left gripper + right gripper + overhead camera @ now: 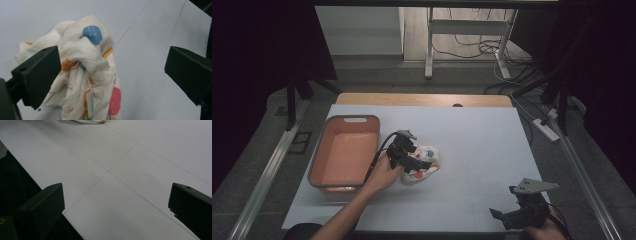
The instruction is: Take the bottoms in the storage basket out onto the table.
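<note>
Where overhead hides it, cloth's (87,72) blue print.

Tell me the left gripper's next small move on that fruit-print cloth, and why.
Probably shift the left gripper a little left and lower it before closing. Its jaws stand wide open over the crumpled cloth, which sits bunched toward the left jaw on the white table, so centring the bunch first would likely give a surer pinch.

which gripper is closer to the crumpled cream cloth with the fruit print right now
Left. The left gripper sits right over the crumpled cream fruit-print cloth, jaws open around it. The right gripper hangs open at the table's near right corner, well away from it.
</note>
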`<state>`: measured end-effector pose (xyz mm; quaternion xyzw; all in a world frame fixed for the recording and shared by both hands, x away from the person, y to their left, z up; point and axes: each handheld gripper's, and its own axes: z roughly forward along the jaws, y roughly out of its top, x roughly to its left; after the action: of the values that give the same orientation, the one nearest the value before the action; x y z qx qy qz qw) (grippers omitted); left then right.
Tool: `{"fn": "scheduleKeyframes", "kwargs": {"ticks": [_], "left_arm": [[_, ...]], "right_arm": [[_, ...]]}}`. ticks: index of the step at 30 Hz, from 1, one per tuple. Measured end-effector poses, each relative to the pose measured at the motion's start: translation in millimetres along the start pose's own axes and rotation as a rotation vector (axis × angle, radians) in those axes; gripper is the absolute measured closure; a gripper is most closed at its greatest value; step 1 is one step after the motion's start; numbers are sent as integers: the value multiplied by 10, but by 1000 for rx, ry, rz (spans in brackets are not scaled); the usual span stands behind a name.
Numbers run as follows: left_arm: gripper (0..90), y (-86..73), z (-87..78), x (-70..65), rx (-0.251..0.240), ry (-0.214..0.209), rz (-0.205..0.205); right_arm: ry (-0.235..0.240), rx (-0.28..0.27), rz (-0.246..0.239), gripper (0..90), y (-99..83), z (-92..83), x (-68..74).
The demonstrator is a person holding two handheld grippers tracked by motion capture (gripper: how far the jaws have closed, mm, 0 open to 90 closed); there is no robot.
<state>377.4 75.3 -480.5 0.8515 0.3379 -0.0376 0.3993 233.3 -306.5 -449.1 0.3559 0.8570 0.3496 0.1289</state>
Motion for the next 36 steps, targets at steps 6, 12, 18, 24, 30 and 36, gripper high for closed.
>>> {"fn": "scheduleKeyframes", "kwargs": {"ticks": [6, 12, 18, 24, 30, 36], "left_arm": [[18, 6, -66, -10, -22, 5, -8], [18, 9, -110, -20, -36, 9, -15], [19, 11, -153, -36, -45, 21, -12], [21, 8, -210, -49, -53, 25, -15], [28, -4, -269, -58, -51, 28, -10], [29, -23, -321, -66, -46, 19, 4]], "right_arm": [[1, -1, 2, 10, 0, -1, -1], [0, -2, 2, 10, 0, -2, -1], [0, -1, 2, 10, 0, -3, -3], [1, -2, 3, 10, 1, -1, -1], [1, 0, 3, 10, 2, -1, -3], [4, -4, 8, 10, 0, -4, -7]]}}
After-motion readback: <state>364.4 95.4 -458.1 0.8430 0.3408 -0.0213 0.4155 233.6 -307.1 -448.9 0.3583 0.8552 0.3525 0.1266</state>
